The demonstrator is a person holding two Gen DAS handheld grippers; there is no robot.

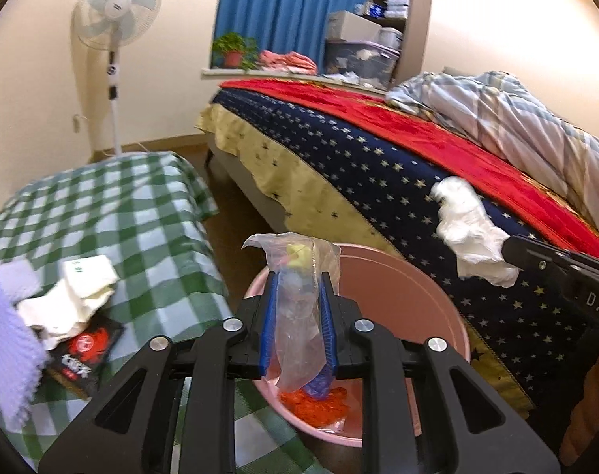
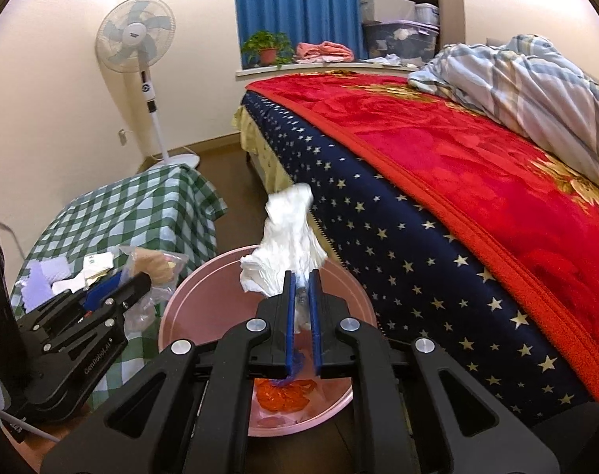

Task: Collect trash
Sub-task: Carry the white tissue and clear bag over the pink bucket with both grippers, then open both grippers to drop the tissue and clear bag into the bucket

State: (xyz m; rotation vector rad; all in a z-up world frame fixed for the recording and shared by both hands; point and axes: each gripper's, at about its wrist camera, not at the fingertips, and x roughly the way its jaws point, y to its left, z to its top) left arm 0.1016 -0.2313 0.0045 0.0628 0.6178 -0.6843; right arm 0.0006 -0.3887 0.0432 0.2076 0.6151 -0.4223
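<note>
A white pedestal fan (image 2: 135, 37) stands by the cream wall, near a low table under a green-and-white checked cloth (image 1: 113, 205). Blue curtains (image 2: 313, 4) hang above a sill holding a potted green plant (image 2: 267, 49) and folded pink cloth (image 2: 325, 51). A red floral blanket (image 2: 457, 138) and striped grey-blue quilt (image 2: 528, 79) lie on the star-patterned navy bed (image 2: 402, 245).

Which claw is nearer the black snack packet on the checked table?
Left. The left claw is beside the table holding the black snack packet; the right claw sits over the pink bin.
</note>
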